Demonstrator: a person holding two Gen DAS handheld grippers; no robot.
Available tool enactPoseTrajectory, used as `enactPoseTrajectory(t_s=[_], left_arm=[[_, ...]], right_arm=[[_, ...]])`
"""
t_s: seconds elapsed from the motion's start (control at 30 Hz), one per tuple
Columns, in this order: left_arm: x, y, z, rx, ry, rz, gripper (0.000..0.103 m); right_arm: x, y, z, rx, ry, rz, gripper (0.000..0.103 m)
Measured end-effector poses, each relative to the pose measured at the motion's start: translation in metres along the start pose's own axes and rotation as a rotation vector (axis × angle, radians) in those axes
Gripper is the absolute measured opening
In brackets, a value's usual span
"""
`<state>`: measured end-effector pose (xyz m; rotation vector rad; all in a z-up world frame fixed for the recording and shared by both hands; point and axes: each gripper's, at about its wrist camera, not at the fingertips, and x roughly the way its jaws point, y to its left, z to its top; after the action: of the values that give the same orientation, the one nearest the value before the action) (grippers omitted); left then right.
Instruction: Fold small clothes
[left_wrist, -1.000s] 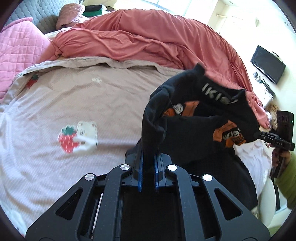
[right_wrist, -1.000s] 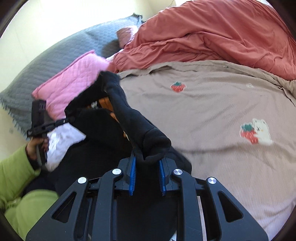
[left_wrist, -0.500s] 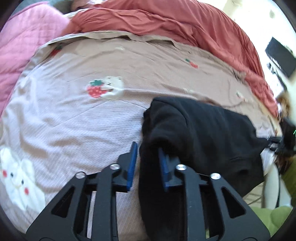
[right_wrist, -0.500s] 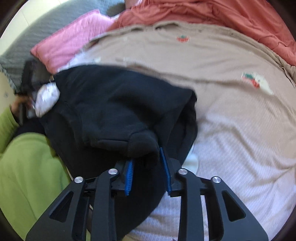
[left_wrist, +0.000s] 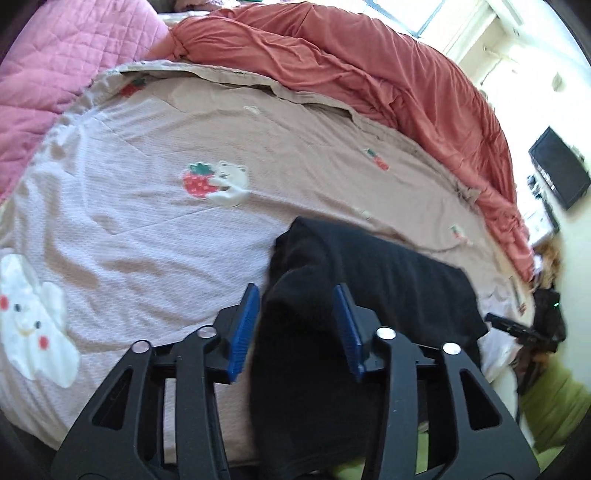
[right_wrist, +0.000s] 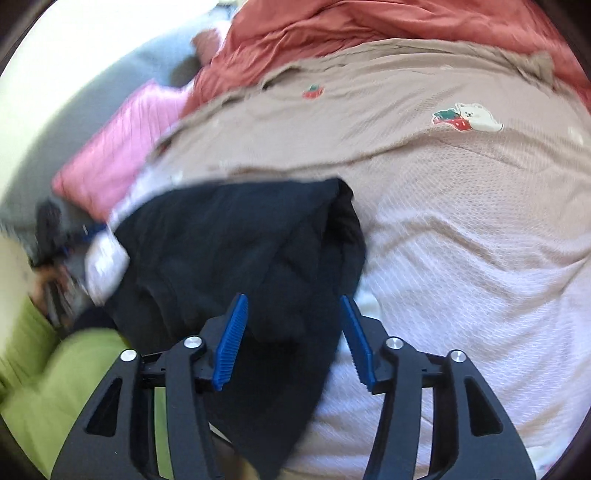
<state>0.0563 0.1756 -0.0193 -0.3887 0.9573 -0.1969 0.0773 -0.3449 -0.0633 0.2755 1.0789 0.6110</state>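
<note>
Left wrist: left hand-held gripper (left_wrist: 297, 319) jaws opening, pads off black garment (left_wrist: 388, 280) on bed (left_wrist: 147, 229). R hand-held gripper (right_wrist: 291, 330) likewise, opening.

Black garment (left_wrist: 369, 295): lower end cut off by the frame's bottom edge, running under the left gripper (left_wrist: 297, 317). Right wrist view smeared on its left side; the other gripper (right_wrist: 55, 243) there is a blur, jaws unreadable. Green sleeve (right_wrist: 55, 387) cut off
</note>
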Motion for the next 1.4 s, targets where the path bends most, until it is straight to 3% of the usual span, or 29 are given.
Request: enactPoseTrajectory(t_s=[0.17,0.43,0.5,0.57,0.67,0.7,0.73,0.9,0.93,1.2,1.4], left_arm=[[0.037,-0.007,0.017,-0.002,0.090,0.014,0.048],[0.091,-0.007,0.020,-0.008,0.216,0.039,0.052],[0.096,-0.007,0.019,-0.010,0.227,0.040,0.049],[0.099,-0.010,0.018,-0.003,0.230,0.034,0.035],[0.099,-0.012,0.017,0.007,0.228,0.015,0.021],[0.098,-0.014,0.017,0.012,0.222,0.013,0.021],[0.097,-0.016,0.017,0.018,0.219,0.017,0.019],[0.090,-0.020,0.020,0.036,0.198,0.006,0.011],[0.086,-0.020,0.022,0.028,0.189,-0.004,0.010],[0.061,-0.025,0.030,0.026,0.196,-0.056,0.008],[0.038,-0.025,0.016,0.036,0.227,-0.076,0.008]], right_arm=[[0.018,0.005,0.023,0.079,-0.004,0.068,0.063],[0.067,0.008,0.033,0.064,0.112,0.002,0.063],[0.074,0.004,0.033,0.080,0.123,0.010,0.064],[0.078,0.002,0.033,0.096,0.125,0.025,0.064],[0.081,0.001,0.030,0.111,0.112,0.047,0.064],[0.081,0.004,0.031,0.111,0.108,0.052,0.063],[0.082,0.007,0.032,0.105,0.105,0.053,0.061],[0.081,0.024,0.041,0.039,0.095,0.072,0.026],[0.079,0.025,0.043,0.044,0.091,0.078,0.024],[0.047,0.037,0.053,0.082,0.095,0.109,0.020],[0.022,0.044,0.045,0.092,0.118,0.103,0.020]])
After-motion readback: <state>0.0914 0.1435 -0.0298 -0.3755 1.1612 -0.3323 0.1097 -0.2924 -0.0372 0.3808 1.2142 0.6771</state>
